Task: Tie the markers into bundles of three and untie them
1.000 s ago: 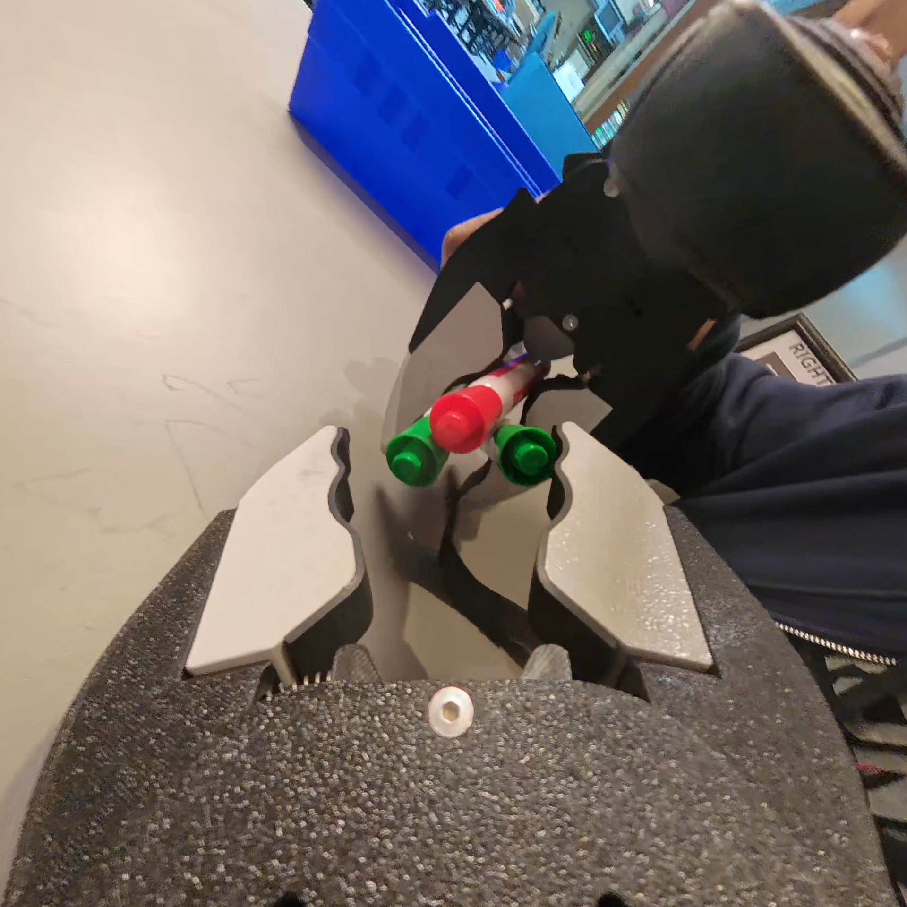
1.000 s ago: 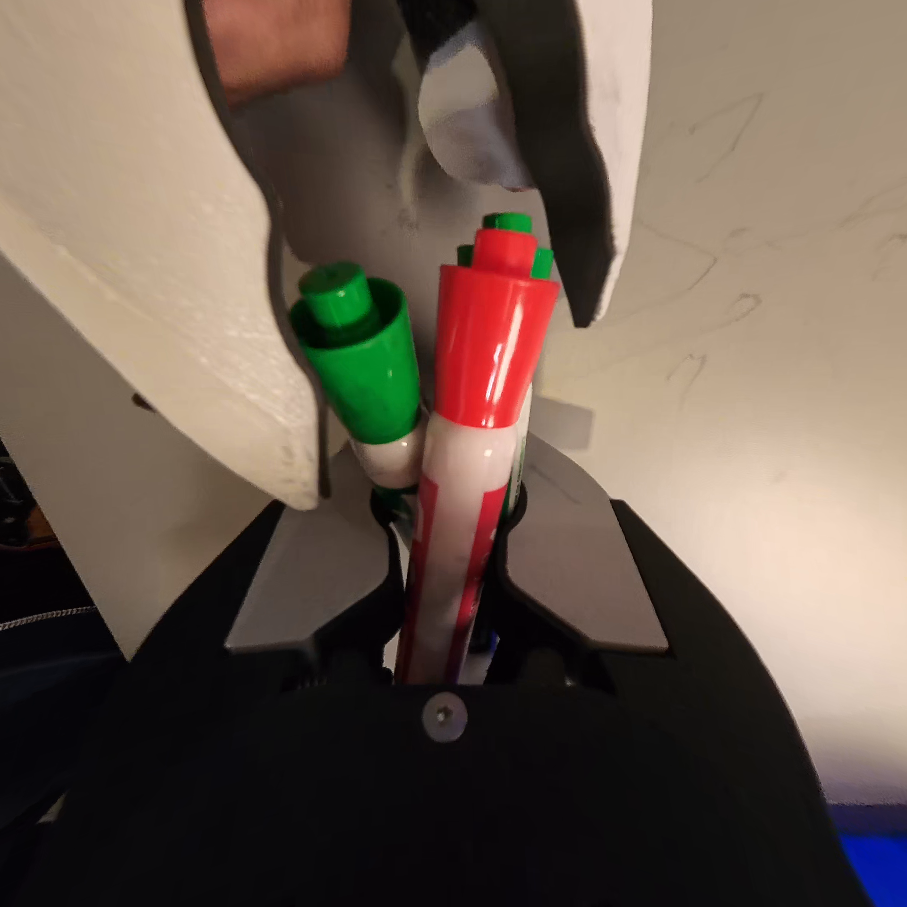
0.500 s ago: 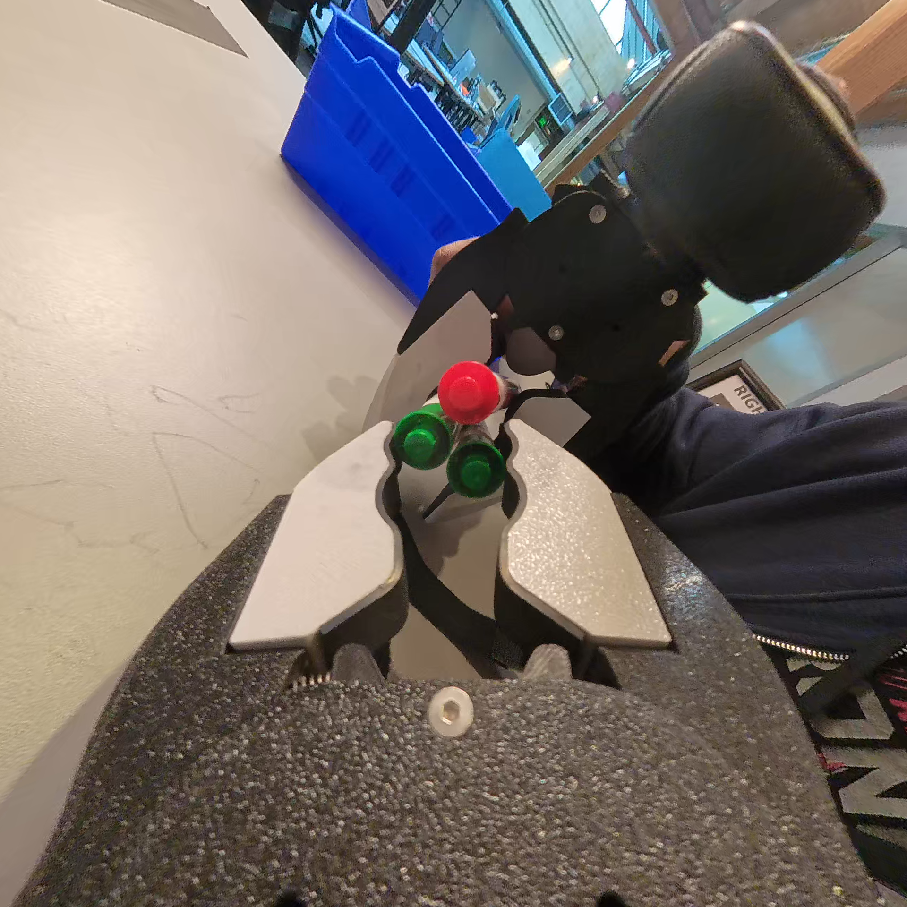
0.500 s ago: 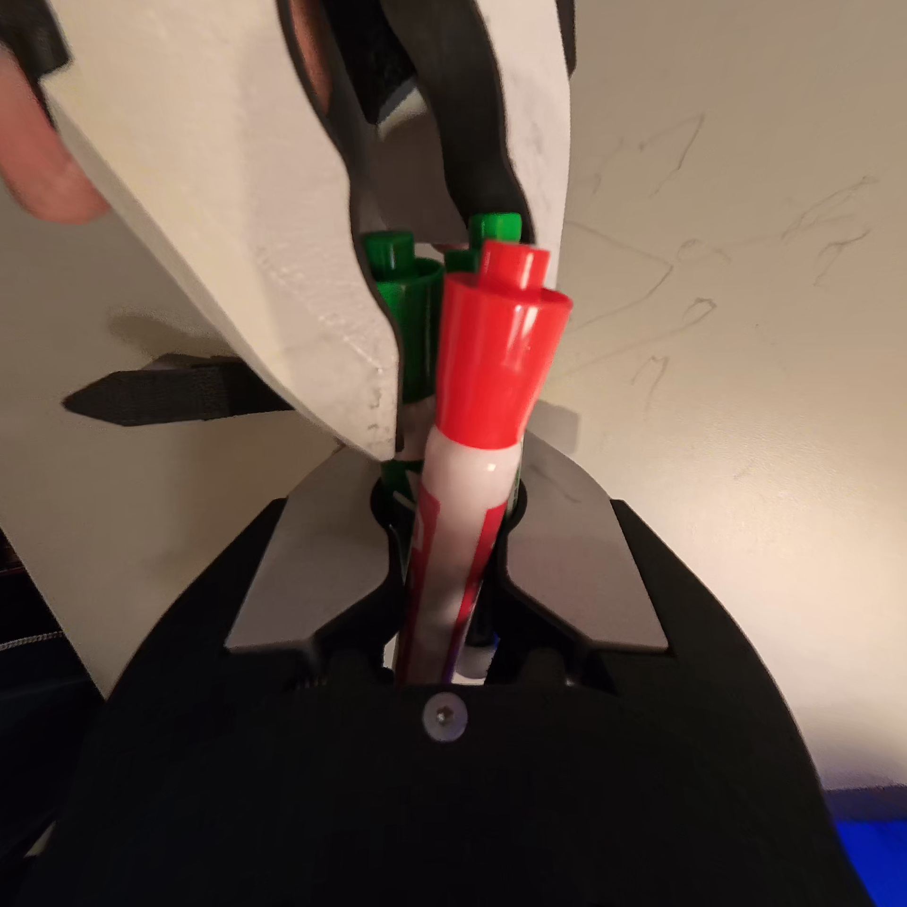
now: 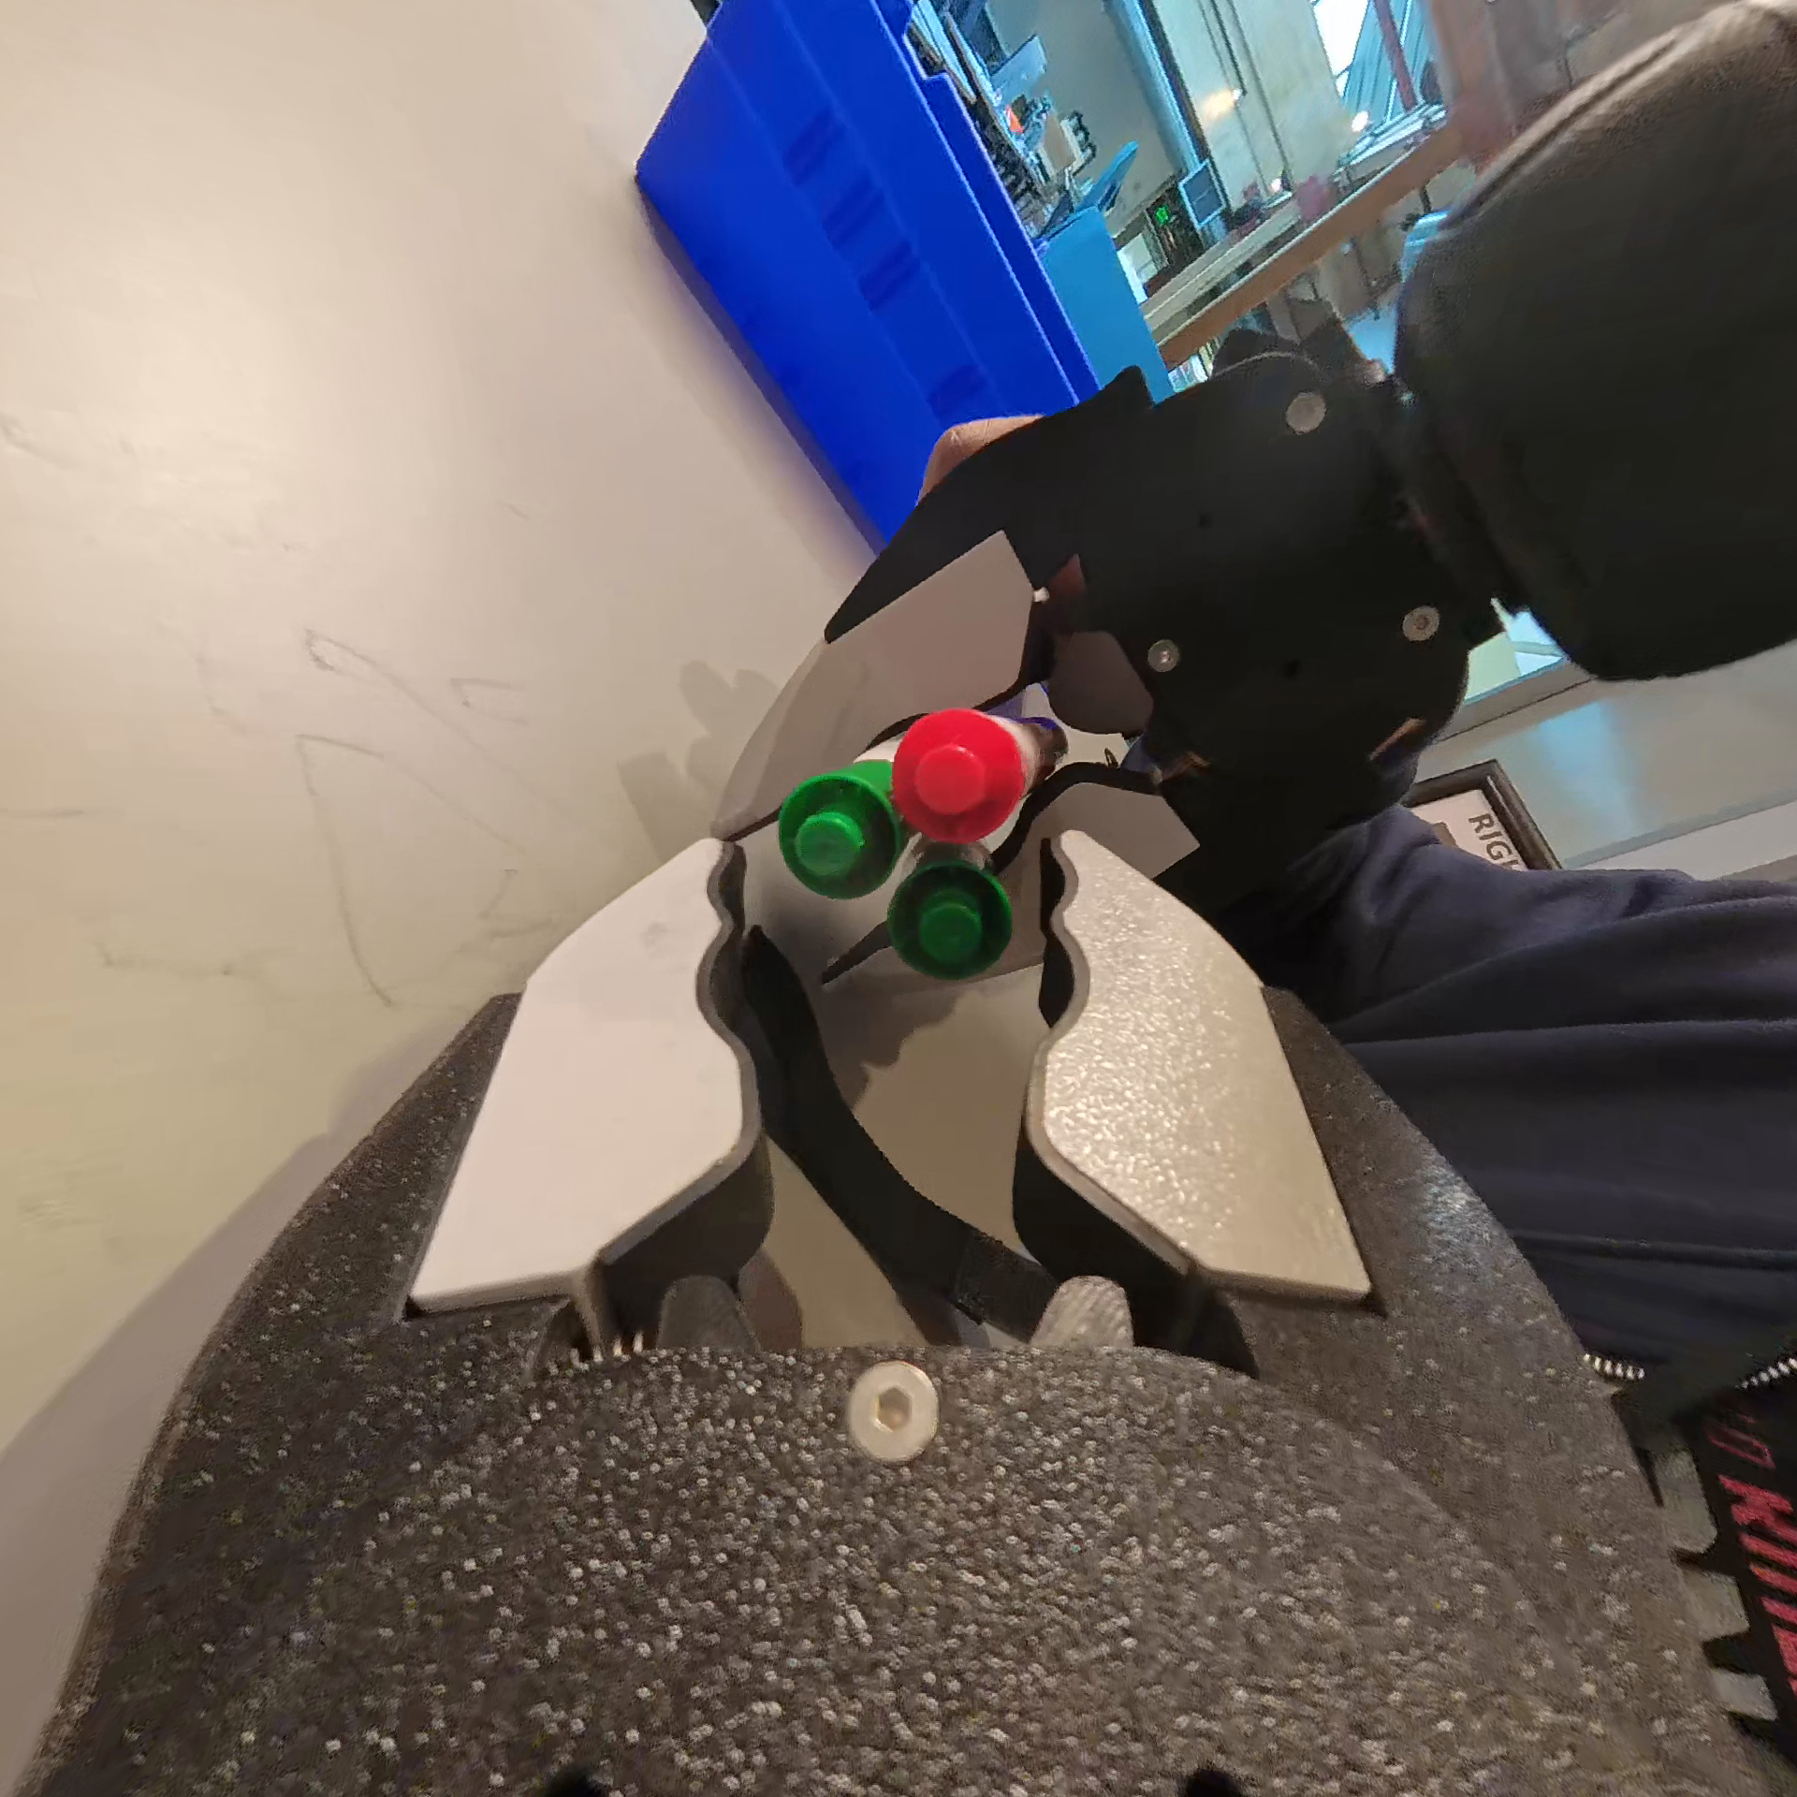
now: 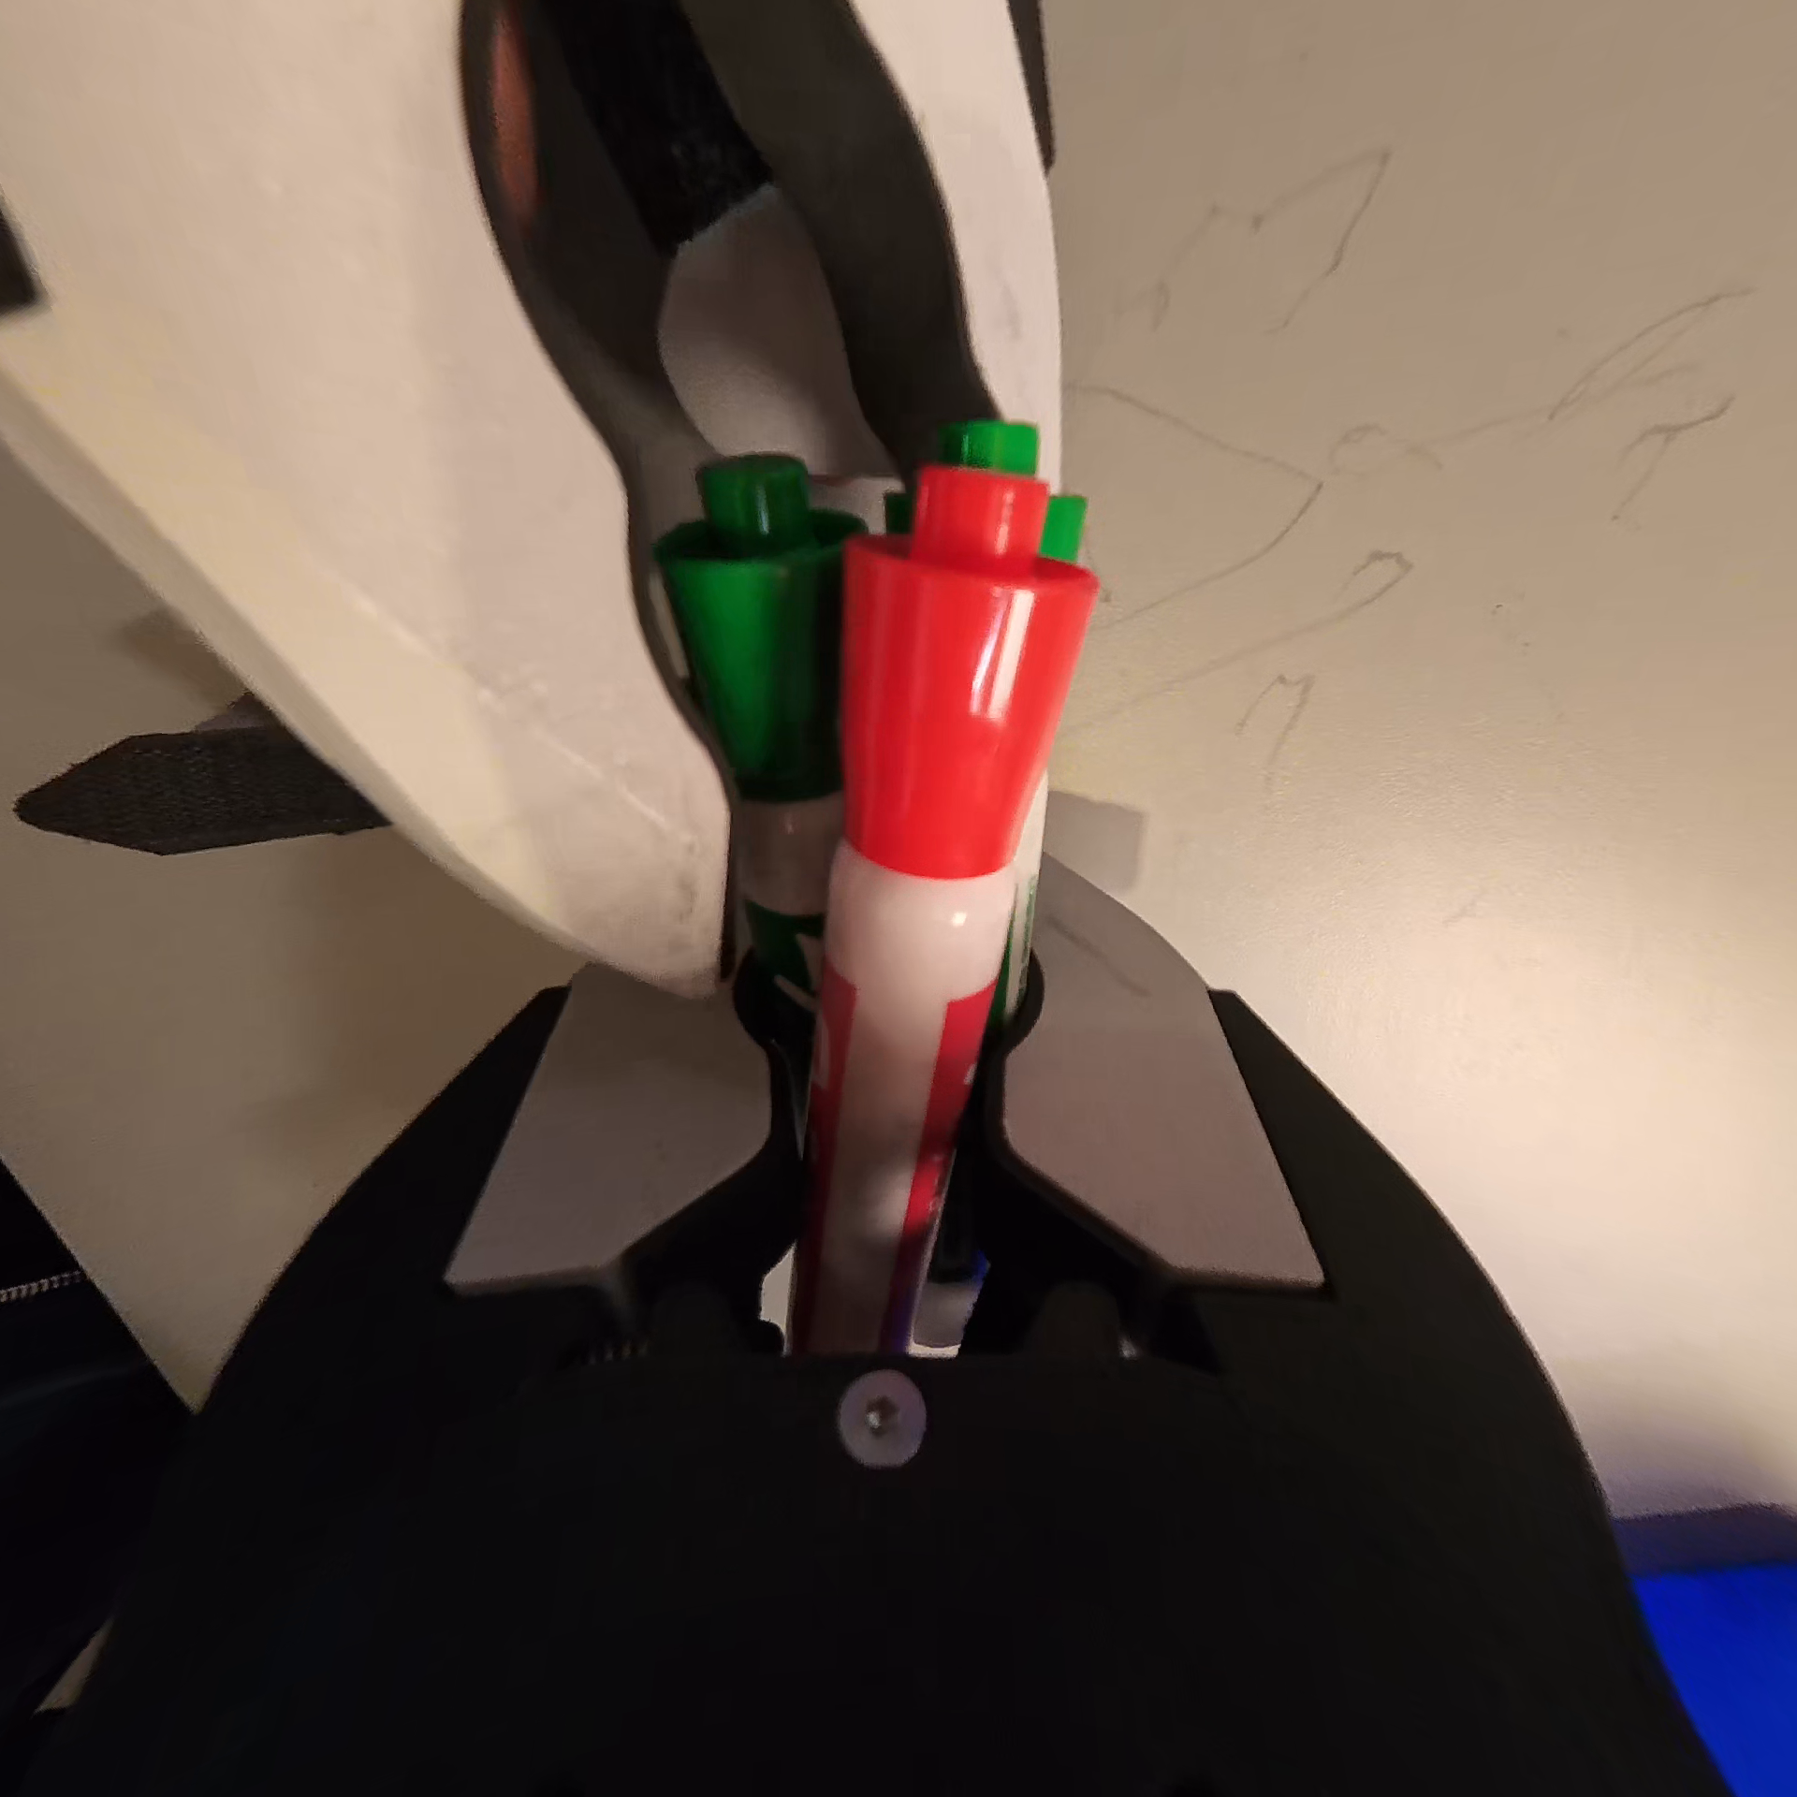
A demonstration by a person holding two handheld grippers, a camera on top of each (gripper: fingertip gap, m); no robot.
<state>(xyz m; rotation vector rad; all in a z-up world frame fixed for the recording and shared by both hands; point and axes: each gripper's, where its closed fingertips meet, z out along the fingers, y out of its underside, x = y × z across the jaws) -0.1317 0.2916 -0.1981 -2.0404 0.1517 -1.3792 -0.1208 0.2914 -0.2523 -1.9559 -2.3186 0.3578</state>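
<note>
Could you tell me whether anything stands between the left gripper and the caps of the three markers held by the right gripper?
Nothing visible does. The left gripper is open, and the marker caps point into the gap at its fingertips. The black strap lies lower, between its fingers, not across the caps. The right gripper grips the barrels farther back.

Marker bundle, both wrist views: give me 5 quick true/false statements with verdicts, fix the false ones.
1. The right gripper is shut on the markers. True.
2. The bundle holds two red-capped markers and one green. False: one red cap and two green caps show.
3. The left gripper is clamped tight on the caps. False: its jaws stand apart, with a gap beside the caps.
4. A black strap lies on the table between the left gripper's fingers. True.
5. A red bin stands at the back of the table. False: the bin is blue.
</note>
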